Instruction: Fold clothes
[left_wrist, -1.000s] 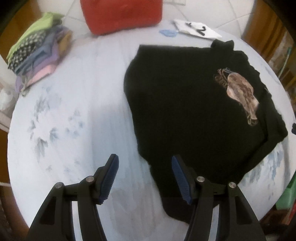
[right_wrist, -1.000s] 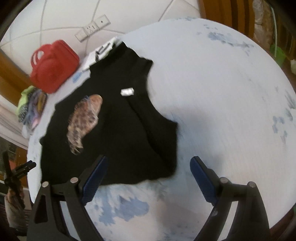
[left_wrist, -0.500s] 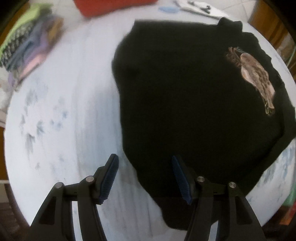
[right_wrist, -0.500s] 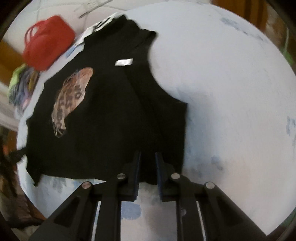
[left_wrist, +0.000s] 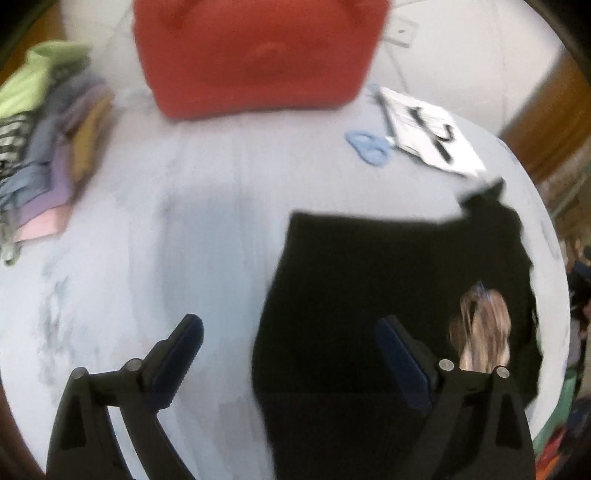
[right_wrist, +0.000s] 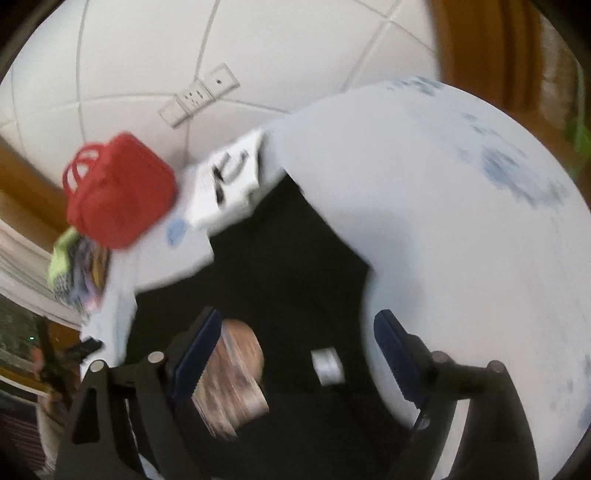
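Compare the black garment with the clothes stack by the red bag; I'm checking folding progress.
The black garment lies spread out as one flat piece; the clothes stack is a compact folded pile. The garment is black with a brownish print; the stack mixes green, purple, pink. Both rest on the table.

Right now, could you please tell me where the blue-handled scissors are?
In the left wrist view, the blue-handled scissors lie at the far side of the table, between the red bag and the white printed paper.

Nothing readable: black marks on the white paper (left_wrist: 432, 136) are blurred.
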